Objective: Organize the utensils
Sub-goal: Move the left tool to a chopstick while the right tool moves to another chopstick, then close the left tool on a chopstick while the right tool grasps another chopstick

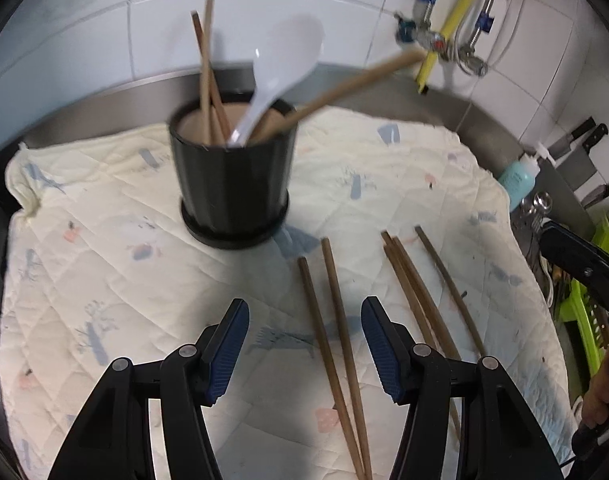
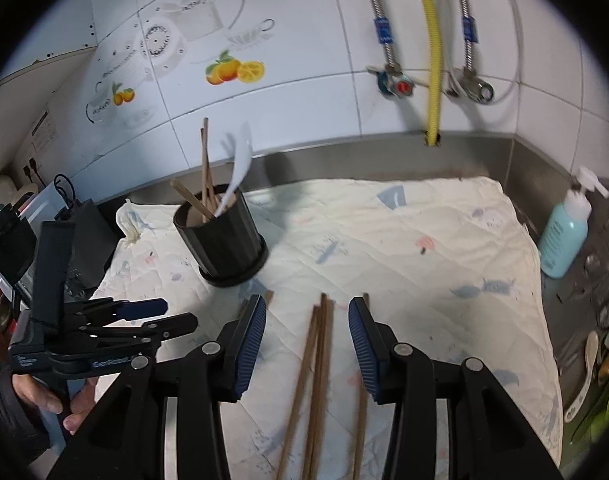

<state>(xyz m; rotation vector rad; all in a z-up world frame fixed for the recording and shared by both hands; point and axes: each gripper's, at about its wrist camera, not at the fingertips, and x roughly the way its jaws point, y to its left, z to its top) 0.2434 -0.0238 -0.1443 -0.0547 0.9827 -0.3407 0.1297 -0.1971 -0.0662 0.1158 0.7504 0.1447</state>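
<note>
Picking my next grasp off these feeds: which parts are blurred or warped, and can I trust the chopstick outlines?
Left wrist view: the black cup and white spoon are motion-smeared; the loose chopsticks read fairly sharp. Right wrist view: the chopsticks between the jaws smear lengthwise. Both views bend straight lines near the dark rims.

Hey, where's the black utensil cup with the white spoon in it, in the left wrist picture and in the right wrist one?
Left wrist view: the black cup stands upper centre on the quilted cloth, straight beyond the open left gripper.
Right wrist view: the black cup stands left of centre, near the cloth's back left corner.
Shared landmark: the yellow hose on the tiled wall.
</note>
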